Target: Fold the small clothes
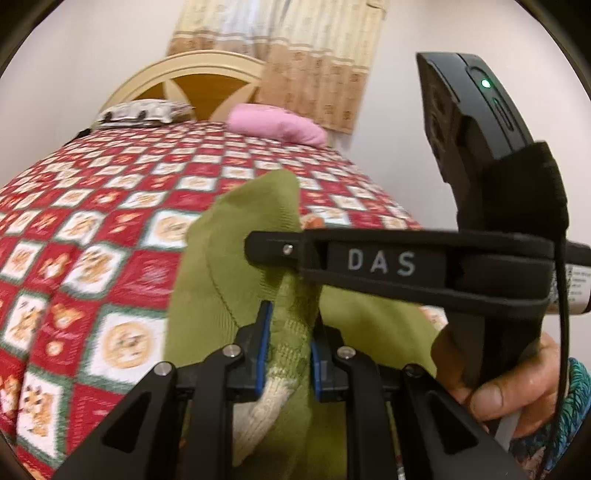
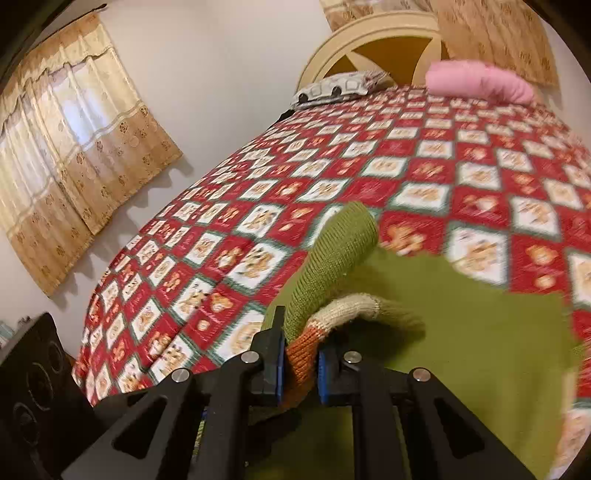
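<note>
A small green knit sweater (image 1: 236,258) with cream and orange ribbed bands hangs lifted over the red patchwork bed. In the left wrist view my left gripper (image 1: 290,332) is shut on a bunched green and cream fold of it. The right tool's black body (image 1: 380,262), marked DAS, crosses just in front, held by a hand (image 1: 517,391) at the lower right. In the right wrist view my right gripper (image 2: 301,354) is shut on the sweater's orange and cream ribbed edge. A green sleeve (image 2: 340,254) stands up behind it and the green body (image 2: 480,332) spreads to the right.
The bed's red and white checked quilt (image 2: 480,166) fills both views. A pink pillow (image 2: 476,81) and a patterned pillow (image 2: 340,86) lie at the headboard (image 2: 376,33). A black speaker (image 2: 33,373) stands left of the bed, under a beige curtain (image 2: 66,147).
</note>
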Motion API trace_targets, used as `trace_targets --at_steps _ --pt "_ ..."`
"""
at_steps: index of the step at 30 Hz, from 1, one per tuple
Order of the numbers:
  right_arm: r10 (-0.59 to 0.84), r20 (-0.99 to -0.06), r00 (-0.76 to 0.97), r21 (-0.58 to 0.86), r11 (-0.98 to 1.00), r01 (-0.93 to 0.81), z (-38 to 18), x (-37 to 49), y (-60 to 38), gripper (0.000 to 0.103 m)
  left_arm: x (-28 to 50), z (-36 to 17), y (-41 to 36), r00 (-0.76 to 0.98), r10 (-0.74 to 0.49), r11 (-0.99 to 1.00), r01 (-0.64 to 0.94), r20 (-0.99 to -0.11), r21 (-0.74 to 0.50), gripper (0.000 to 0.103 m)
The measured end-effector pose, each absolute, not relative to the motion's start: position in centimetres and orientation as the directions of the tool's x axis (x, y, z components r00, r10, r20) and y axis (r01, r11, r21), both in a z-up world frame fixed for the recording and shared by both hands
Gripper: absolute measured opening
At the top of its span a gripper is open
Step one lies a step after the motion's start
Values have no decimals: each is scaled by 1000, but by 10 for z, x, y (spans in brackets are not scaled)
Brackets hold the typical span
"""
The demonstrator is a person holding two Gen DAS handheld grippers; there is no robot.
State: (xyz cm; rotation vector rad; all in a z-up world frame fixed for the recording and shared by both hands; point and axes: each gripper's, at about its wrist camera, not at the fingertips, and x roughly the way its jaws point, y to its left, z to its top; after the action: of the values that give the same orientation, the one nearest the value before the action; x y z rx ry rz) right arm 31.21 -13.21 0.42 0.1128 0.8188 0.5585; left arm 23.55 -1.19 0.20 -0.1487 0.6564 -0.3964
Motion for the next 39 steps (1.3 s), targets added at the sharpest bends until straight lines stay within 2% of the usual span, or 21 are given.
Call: trace_targets --at_steps 6,11,18,25,28,30,32,33,35,39 --pt "420 -704 573 220 896 -385 14 302 -201 13 241 9 -82 682 -461 886 390 -567 -252 18" --pt "346 -746 569 191 930 -314 -2 297 -259 13 245 -4 -140 644 -475 874 423 -600 -239 18" --pt "330 -772 544 215 940 -264 -40 299 -304 13 249 -27 -184 611 -446 883 421 -653 -210 18" --pt "380 -756 533 316 925 -213 -74 302 -317 13 245 -36 -192 594 -435 884 427 -677 -193 22" --pt "381 -750 541 343 923 -174 -76 300 -320 13 232 -32 -189 593 -438 874 456 -676 -167 28" --pt "377 -745 549 355 922 -153 -70 294 -322 18 220 -29 -182 582 -465 856 488 -667 -170 42" --pt "362 -728 581 359 925 -126 -59 280 -326 20 200 -21 -166 585 -484 843 512 -651 -167 51" --pt "361 -695 622 381 918 -107 -47 265 -332 20 189 -18 -156 600 -486 841 518 -636 -154 60" --pt "360 -647 671 410 907 -91 -34 242 -339 21 166 -10 -129 643 -469 857 496 -606 -137 73" --pt "340 -616 711 402 912 -88 -11 181 -336 21 146 -9 -90 638 -483 855 490 -600 -167 73"
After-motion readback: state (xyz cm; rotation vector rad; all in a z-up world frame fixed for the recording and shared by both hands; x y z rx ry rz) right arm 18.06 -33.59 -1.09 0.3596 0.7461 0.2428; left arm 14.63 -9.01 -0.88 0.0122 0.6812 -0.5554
